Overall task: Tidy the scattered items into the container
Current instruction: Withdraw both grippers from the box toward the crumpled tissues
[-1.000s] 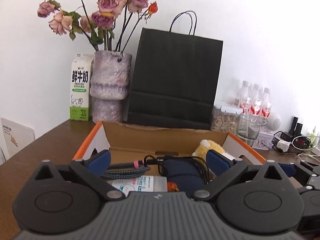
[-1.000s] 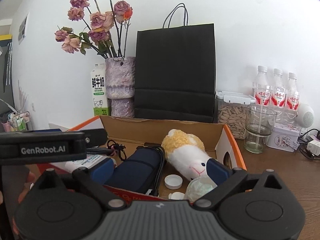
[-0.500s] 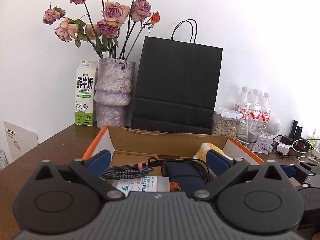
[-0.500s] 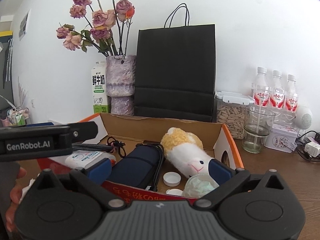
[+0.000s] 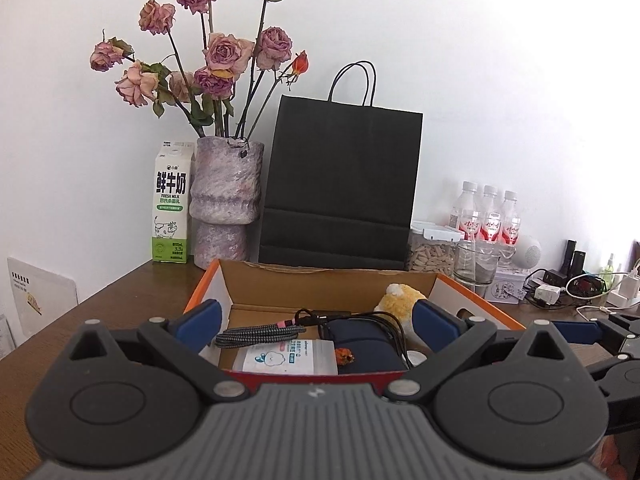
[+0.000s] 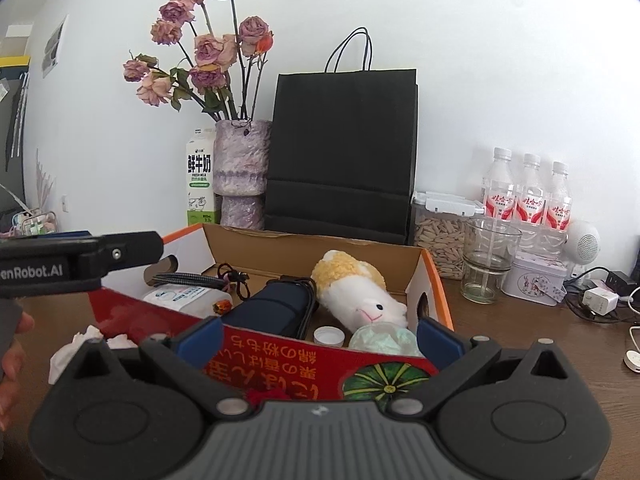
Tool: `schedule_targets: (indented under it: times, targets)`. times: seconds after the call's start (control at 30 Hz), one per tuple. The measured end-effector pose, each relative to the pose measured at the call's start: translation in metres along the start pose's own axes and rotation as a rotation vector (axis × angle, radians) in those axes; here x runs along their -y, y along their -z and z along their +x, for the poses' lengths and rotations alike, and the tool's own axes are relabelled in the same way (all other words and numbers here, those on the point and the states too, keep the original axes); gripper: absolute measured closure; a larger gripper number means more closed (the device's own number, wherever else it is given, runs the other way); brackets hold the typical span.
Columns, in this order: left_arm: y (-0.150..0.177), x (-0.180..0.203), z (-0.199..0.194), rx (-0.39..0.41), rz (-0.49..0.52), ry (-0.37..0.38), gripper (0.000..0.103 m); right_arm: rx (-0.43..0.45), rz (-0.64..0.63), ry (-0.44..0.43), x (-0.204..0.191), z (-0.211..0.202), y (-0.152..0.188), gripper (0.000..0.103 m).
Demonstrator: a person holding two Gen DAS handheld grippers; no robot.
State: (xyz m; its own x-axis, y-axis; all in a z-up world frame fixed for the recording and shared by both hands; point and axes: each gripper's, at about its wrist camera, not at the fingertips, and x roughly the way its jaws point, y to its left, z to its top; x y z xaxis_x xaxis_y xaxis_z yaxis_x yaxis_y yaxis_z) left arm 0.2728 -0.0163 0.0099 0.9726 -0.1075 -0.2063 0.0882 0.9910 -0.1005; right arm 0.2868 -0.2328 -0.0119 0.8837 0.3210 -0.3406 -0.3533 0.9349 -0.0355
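An open cardboard box (image 5: 332, 278) (image 6: 304, 246) with orange edges and a red front stands on the wooden table. It holds a plush sheep (image 6: 356, 290), a dark blue pouch (image 6: 276, 308), a braided cable (image 5: 260, 336), a wipes pack (image 5: 288, 356), a white cap (image 6: 329, 336) and a crumpled green-white wad (image 6: 380, 340). My left gripper (image 5: 316, 318) is open and empty in front of the box. My right gripper (image 6: 318, 332) is open and empty at the box's red front. Crumpled white tissue (image 6: 86, 344) lies on the table left of the box.
Behind the box stand a black paper bag (image 6: 344, 152), a vase of dried roses (image 6: 240, 172) and a milk carton (image 6: 200, 184). To the right are a seed jar (image 6: 440, 232), a glass (image 6: 488, 260), three bottles (image 6: 528, 196), a tin (image 6: 534, 280) and chargers with cables (image 6: 600, 300).
Both grippers have pulled back and risen away from the box. More of the box's red front and the tissue on the table now show in the right wrist view.
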Motion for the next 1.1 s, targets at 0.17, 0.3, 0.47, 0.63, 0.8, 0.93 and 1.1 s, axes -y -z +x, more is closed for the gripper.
schedule_targets:
  times: [0.17,0.3,0.47,0.63,0.8,0.93,1.1]
  targets:
    - [0.008,-0.001,-0.016,0.002,0.025,-0.008,0.000,-0.007,0.005,-0.003,0.001,-0.016,0.008,0.000]
    - [0.015,-0.006,-0.025,-0.014,0.021,-0.028,0.000,-0.026,-0.003,0.004,-0.001,-0.026,0.017,0.000]
    - [0.022,-0.010,-0.035,-0.027,0.022,-0.042,0.000,-0.066,-0.003,0.021,0.000,-0.032,0.030,0.000]
    - [0.028,-0.009,-0.041,-0.045,0.043,-0.047,0.000,-0.076,0.002,0.039,-0.001,-0.042,0.038,0.000]
    - [0.032,-0.011,-0.045,-0.072,0.050,-0.060,0.000,-0.080,0.012,0.080,0.003,-0.053,0.045,0.000]
    - [0.035,-0.013,-0.048,-0.080,0.051,-0.080,0.000,-0.103,0.026,0.098,0.007,-0.053,0.049,0.000]
    - [0.038,-0.012,-0.052,-0.082,0.062,-0.088,0.000,-0.103,0.008,0.107,0.004,-0.053,0.049,0.000]
